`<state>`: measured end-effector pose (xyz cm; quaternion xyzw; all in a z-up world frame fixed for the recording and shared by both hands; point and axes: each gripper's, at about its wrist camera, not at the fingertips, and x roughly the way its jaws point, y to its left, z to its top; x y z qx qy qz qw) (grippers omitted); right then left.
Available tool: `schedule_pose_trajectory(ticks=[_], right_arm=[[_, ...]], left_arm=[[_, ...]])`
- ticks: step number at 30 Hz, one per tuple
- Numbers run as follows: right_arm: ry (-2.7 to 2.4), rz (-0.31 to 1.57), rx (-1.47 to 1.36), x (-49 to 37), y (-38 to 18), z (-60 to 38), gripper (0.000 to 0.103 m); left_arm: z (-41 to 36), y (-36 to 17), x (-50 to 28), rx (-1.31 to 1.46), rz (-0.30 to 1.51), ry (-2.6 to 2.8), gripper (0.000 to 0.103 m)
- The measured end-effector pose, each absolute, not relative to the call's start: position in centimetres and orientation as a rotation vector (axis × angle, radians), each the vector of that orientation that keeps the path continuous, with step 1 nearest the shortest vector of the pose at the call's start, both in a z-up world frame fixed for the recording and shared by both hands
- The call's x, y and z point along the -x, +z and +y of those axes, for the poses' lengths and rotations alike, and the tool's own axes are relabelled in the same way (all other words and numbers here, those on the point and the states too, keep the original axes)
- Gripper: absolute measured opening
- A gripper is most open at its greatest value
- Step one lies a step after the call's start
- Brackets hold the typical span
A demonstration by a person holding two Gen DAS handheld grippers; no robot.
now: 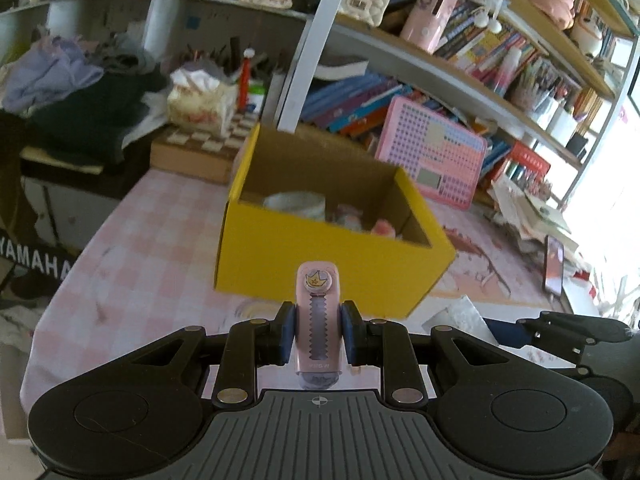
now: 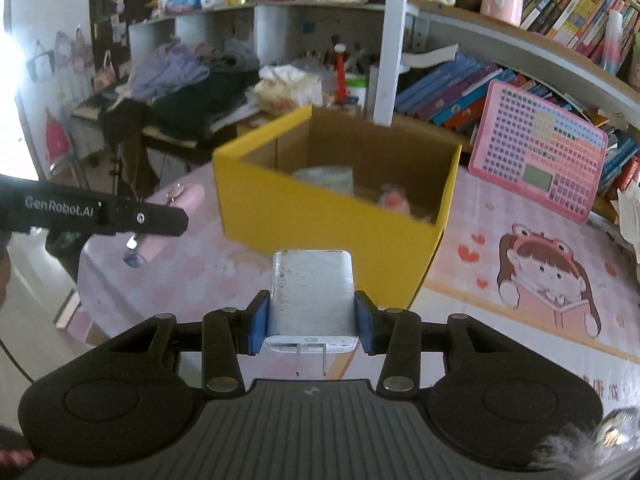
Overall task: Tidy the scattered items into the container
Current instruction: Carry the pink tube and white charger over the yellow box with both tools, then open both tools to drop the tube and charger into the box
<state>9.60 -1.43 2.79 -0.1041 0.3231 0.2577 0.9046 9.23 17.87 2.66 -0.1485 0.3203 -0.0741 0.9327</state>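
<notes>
Both hands loaded. Left hand-held gripper closed on pink cutter, long axis pointing fwd along the fingers, star button at far end. Right hand-held gripper closed on white charger, prongs facing back toward cam. Yellow box sits straight ahead of both, open top, already a few bits inside. Both held above the pink desk, short of the box's near wall; left looks slightly nearer. Next prob: carry fwd over the rim, then let go.
</notes>
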Motion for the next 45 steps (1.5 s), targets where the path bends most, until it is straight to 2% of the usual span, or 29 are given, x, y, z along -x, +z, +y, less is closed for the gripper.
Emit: schedule_pose_trajectory(ticks=[10,17,32,45], right_arm=[[0.534,0.571,0.171,-16.3,6.2,-1.5,0.041],[0.561,0.562,0.239,-22.8,6.6,0.0,0.041],[0.631,0.765,0.440,-35.7,1.3,4.5,0.041],[0.625,0.824,0.498,-39.6,-0.6,5.3,0.041]], left_arm=[[17.6,4.9,-15.2,0.305,0.571,-0.142,0.023],[17.2,5.4,-20.7,0.278,0.547,-0.126,0.023],[16.0,1.3,-34.1,0.193,0.797,-0.066,0.023],[15.3,-0.8,-37.8,0.166,0.929,-0.030,0.023]])
